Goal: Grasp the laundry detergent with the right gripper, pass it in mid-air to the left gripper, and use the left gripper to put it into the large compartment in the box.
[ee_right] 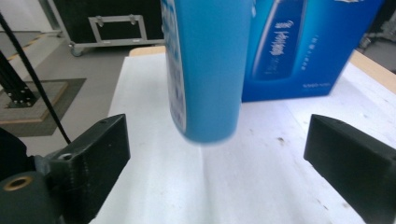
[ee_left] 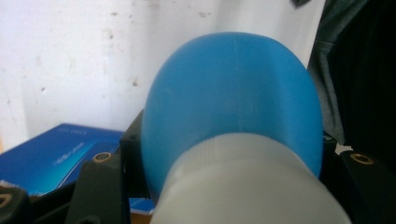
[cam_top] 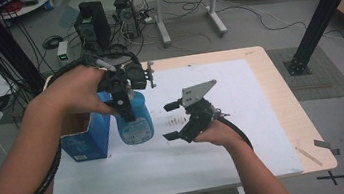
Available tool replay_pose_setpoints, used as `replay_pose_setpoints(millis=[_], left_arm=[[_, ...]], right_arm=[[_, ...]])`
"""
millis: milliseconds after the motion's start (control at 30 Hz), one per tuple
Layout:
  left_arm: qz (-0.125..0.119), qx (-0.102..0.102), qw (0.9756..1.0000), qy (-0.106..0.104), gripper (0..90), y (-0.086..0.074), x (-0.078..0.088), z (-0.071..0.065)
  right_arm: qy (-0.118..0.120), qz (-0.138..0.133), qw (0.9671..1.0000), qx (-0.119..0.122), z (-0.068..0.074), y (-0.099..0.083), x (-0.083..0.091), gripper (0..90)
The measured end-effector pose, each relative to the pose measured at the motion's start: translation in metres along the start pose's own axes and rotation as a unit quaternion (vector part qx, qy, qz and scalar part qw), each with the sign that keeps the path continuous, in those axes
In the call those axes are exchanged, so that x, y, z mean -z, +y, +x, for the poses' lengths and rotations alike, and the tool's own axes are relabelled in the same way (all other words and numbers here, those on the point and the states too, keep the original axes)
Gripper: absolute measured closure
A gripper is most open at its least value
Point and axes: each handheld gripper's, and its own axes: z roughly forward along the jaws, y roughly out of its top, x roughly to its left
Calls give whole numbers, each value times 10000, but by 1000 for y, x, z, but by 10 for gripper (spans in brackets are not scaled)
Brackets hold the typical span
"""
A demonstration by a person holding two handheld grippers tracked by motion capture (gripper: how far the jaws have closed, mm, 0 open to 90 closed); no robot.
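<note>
The left claw [cam_top: 124, 95] was clamped on the neck of the blue bottle [cam_top: 135, 119], just below its pale cap, and held it clear of the white table [cam_top: 243, 118], close beside the open blue box [cam_top: 84, 138]. The right claw [cam_top: 175, 120] stood wide apart with nothing in it, the bottle's base hanging ahead of it. To my eye the bottle was out of the box; setting it down on the table was yet to come
</note>
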Motion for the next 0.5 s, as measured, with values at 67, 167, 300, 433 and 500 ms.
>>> replay_pose_setpoints(millis=[67,167,300,433,500], left_arm=[[28,146,9999,-42,384,-3,5,4],[17,301,9995,-71,384,-5,9,8],[-16,692,9975,-171,384,-15,21,18],[-61,1055,9942,-212,383,-26,34,27],[-71,1197,9925,-254,383,-31,40,32]], right_arm=[[-64,90,9999,-33,-3,0,4,26],[-128,211,9997,-49,-6,0,8,7],[-186,429,9989,-83,-10,1,16,0],[-237,713,9971,-95,-15,4,26,0],[-260,899,9956,-88,-17,6,30,0]])
